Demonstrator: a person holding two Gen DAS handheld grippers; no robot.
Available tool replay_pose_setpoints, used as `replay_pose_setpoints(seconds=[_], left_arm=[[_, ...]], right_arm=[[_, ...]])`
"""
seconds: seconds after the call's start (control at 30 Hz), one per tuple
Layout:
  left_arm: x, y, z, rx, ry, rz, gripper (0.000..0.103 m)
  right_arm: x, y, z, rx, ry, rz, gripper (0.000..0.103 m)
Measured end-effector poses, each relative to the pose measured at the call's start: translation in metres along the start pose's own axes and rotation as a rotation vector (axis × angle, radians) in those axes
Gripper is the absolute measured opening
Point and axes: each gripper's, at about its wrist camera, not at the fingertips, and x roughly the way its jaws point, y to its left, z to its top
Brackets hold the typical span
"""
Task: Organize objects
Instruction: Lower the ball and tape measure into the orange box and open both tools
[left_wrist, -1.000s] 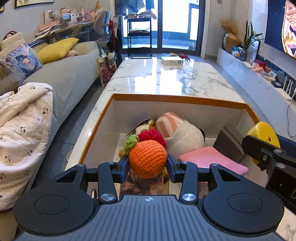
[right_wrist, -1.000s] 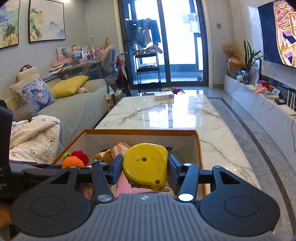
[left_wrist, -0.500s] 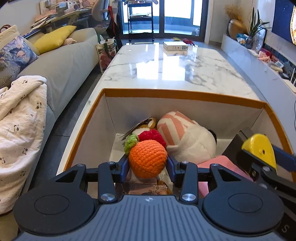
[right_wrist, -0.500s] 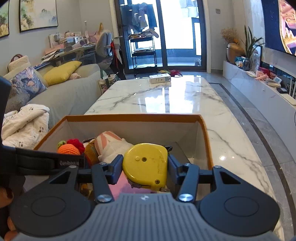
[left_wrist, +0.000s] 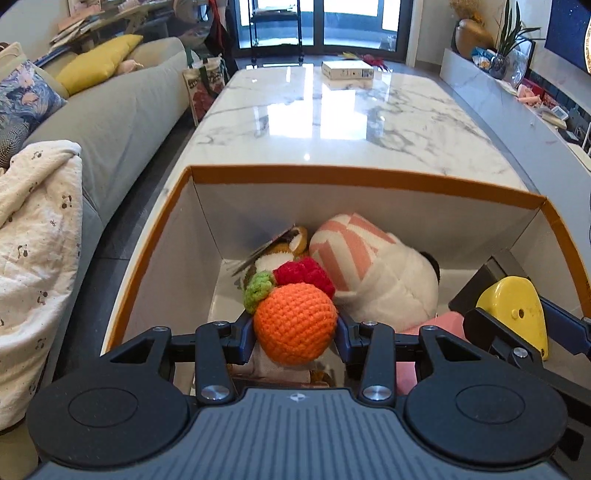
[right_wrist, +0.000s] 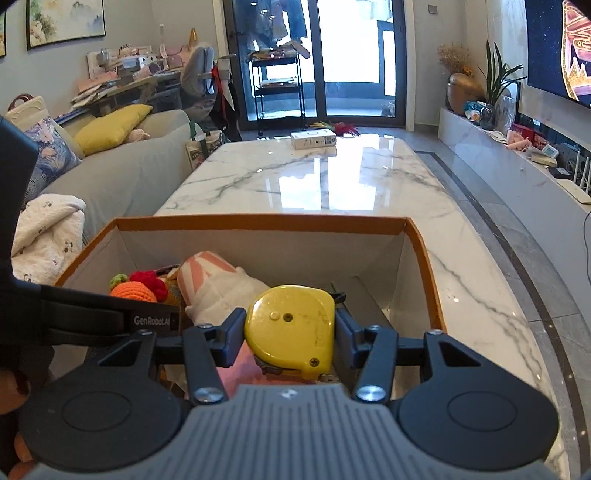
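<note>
Over the left half of the white cardboard box with the orange rim (left_wrist: 347, 176): left gripper (left_wrist: 295, 332) clamped on the orange crocheted ball (left_wrist: 295, 325), above the striped plush toy (left_wrist: 373, 273). Best lowered onto bare floor before release. Over the right half: right gripper (right_wrist: 290, 332) clamped on the yellow tape measure (right_wrist: 291, 328); best set down gently, flat.
</note>
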Motion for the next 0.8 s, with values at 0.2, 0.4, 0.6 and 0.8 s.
replay_pose_setpoints(seconds=[0.2, 0.4, 0.6, 0.8], left_arm=[[0.001, -0.001, -0.001, 0.015, 0.026, 0.009, 0.048], [0.007, -0.005, 0.003, 0.051, 0.068, 0.031, 0.048], [0.010, -0.006, 0.003, 0.061, 0.090, 0.039, 0.048], [0.012, -0.006, 0.003, 0.059, 0.108, 0.040, 0.048]], right_arm=[[0.002, 0.000, -0.002, 0.009, 0.032, -0.006, 0.053], [0.004, -0.002, -0.002, 0.017, 0.065, 0.000, 0.053], [0.006, -0.001, -0.001, 0.013, 0.090, -0.002, 0.053], [0.006, 0.000, -0.001, -0.005, 0.101, -0.010, 0.053]])
